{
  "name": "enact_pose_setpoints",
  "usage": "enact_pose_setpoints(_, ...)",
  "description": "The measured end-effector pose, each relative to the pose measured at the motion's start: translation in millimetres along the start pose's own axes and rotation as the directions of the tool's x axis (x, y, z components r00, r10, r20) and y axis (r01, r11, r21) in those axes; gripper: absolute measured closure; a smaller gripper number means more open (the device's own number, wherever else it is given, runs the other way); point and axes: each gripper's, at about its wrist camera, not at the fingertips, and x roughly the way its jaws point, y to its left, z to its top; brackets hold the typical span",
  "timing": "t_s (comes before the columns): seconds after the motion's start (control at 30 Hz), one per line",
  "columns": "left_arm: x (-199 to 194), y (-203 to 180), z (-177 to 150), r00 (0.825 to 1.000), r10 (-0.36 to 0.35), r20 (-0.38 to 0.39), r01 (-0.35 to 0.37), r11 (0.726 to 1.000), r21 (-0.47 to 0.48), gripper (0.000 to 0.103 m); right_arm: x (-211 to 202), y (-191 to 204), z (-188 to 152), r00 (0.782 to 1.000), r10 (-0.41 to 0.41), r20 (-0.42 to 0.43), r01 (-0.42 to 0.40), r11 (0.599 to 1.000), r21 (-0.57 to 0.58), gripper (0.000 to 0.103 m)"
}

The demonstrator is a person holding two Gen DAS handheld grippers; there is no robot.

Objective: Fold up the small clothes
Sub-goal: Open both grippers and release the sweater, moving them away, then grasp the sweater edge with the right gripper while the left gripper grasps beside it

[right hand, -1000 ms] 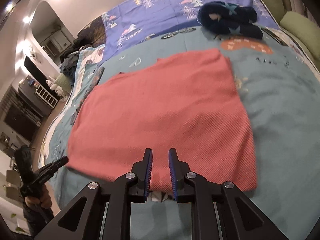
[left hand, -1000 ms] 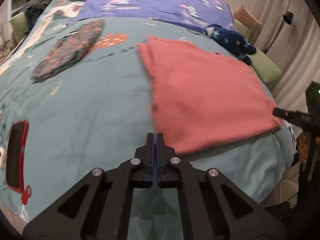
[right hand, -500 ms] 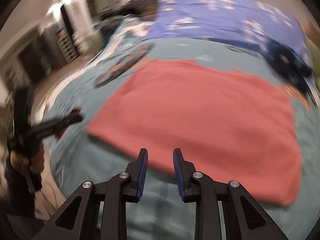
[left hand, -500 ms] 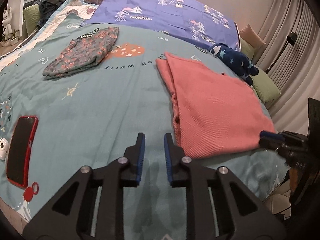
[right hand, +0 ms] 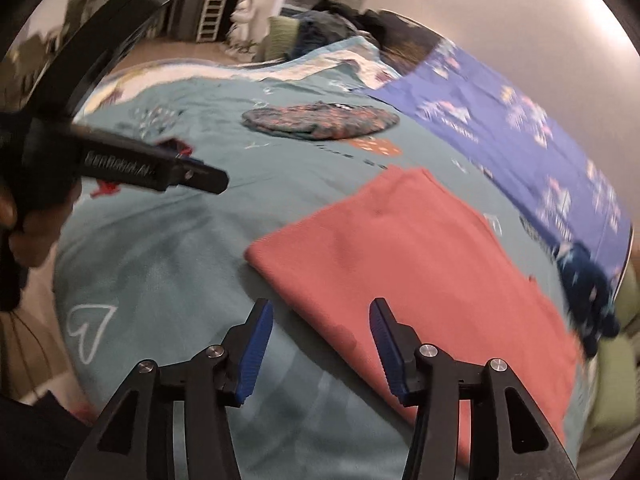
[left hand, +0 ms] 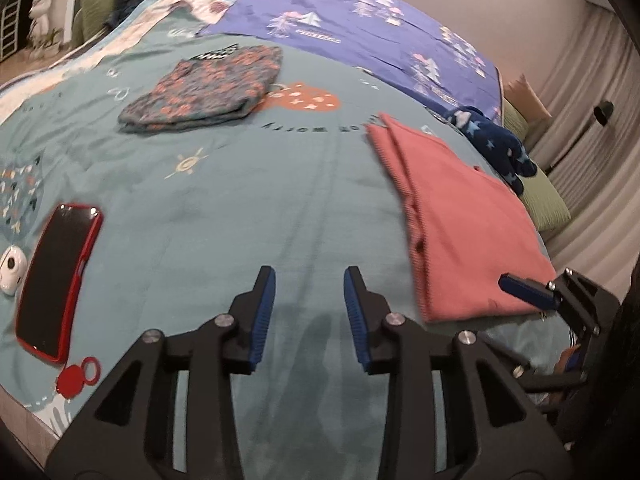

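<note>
A pink garment lies folded flat on the teal bedspread. My left gripper hovers over bare bedspread to the left of it, its jaws opening with nothing between them. My right gripper hangs above the pink garment's near edge, its jaws opening too; the pads press on nothing. One of its blue fingers shows at the garment's near right corner. The left gripper's fingers appear side-on at the left of the right wrist view.
A folded floral garment lies farther back. A red-cased phone and a small white device rest at the left. A dark blue starred garment and a green pillow sit beyond the pink one, by a purple sheet.
Both grippers went from shut or nearly shut to open. The left one drew away leftward from the pink garment's corner. The right one swung sideways and rolled along the garment's near edge.
</note>
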Motion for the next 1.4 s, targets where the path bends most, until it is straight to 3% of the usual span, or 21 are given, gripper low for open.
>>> enact_pose_setpoints(0.13, 0.0, 12.5, 3.7, 1.000, 0.011, 0.005, -0.011, 1.000, -0.023, 0.058, 11.9, 12.7, 3.0, 0.999, -0.040, 0.004, 0.040, 0.998, -0.050, 0.051)
enact_pose_setpoints(0.27, 2.1, 20.2, 8.5, 1.000, 0.004, 0.013, -0.003, 0.999, -0.045, 0.058, 18.0, 15.1, 6.4, 0.997, -0.073, 0.016, 0.073, 0.996, -0.051, 0.051)
enact_pose_setpoints(0.63, 13.9, 16.6, 31.1, 0.996, -0.078, 0.031, 0.080, 0.995, -0.066, 0.056, 32.0, 5.3, 19.5, 0.998, -0.061, 0.030, 0.058, 0.995, 0.087, 0.054)
enact_pose_setpoints(0.7, 20.1, 10.8, 40.0, 0.993, -0.111, 0.025, 0.112, 0.992, -0.051, 0.055, 32.0, 2.0, 20.2, 0.999, -0.019, 0.042, 0.014, 0.992, 0.122, 0.073)
enact_pose_setpoints(0.8, 34.2, -0.8, 55.8, 0.979, -0.203, -0.004, 0.202, 0.979, -0.035, 0.049, 29.8, -7.6, 20.9, 0.998, 0.013, 0.065, -0.025, 0.983, 0.185, 0.093)
enact_pose_setpoints(0.93, 63.8, -22.1, 79.6, 0.940, -0.335, -0.070, 0.335, 0.942, -0.021, 0.041, 23.4, -28.0, 20.7, 0.991, 0.091, 0.098, -0.116, 0.948, 0.296, 0.094)
enact_pose_setpoints(1.13, 121.7, -53.1, 106.0, 0.910, -0.364, -0.198, 0.371, 0.929, 0.002, 0.042, 20.2, -39.0, 23.7, 0.987, 0.128, 0.097, -0.154, 0.924, 0.349, 0.094)
enact_pose_setpoints(1.2, 130.9, -57.9, 113.9, 0.906, -0.374, -0.199, 0.388, 0.921, 0.031, 0.050, 18.3, -38.9, 25.4, 0.987, 0.127, 0.100, -0.154, 0.925, 0.348, 0.094)
enact_pose_setpoints(1.27, 139.0, -56.3, 121.2, 0.907, -0.366, -0.209, 0.378, 0.926, 0.017, 0.075, 17.1, -40.2, 26.6, 0.986, 0.131, 0.104, -0.159, 0.922, 0.354, 0.094)
enact_pose_setpoints(1.33, 145.6, -51.5, 125.3, 0.888, -0.401, -0.224, 0.405, 0.914, -0.033, 0.089, 17.5, -41.5, 26.3, 0.984, 0.141, 0.107, -0.171, 0.914, 0.367, 0.094)
enact_pose_setpoints(1.4, 145.2, -53.2, 125.4, 0.884, -0.409, -0.226, 0.410, 0.911, -0.046, 0.090, 17.5, -43.5, 24.9, 0.982, 0.153, 0.112, -0.185, 0.904, 0.385, 0.094)
